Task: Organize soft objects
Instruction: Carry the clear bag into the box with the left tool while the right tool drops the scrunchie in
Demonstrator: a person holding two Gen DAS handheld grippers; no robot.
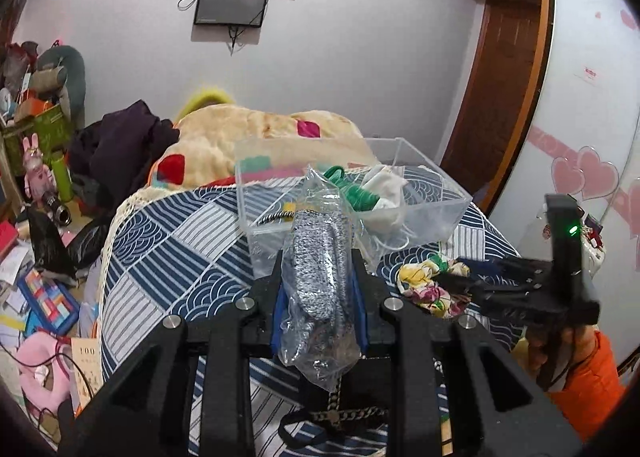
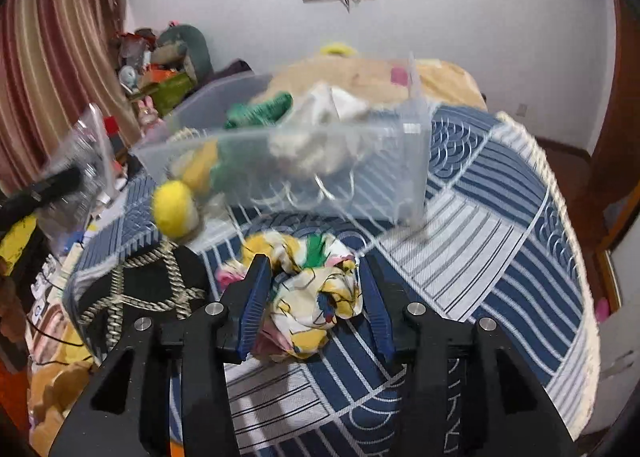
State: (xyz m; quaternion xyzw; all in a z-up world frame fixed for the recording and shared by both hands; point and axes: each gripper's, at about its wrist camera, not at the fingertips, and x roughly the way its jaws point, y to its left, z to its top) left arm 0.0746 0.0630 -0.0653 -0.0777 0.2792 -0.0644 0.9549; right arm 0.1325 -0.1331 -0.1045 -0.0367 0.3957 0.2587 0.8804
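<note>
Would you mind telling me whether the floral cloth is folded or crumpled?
Crumpled: the floral cloth lies bunched in a loose heap on the blue patterned bedspread, between the open fingers of the right gripper.

bedcover point(image 2: 500, 225): navy and white stripes and wave motifs | scrunchie point(image 2: 308, 297): yellow, white, green, pink floral | bagged knit point(image 1: 320, 269): speckled grey-white | box point(image 1: 432, 213): clear | finger pads point(image 2: 254, 305): blue
</note>
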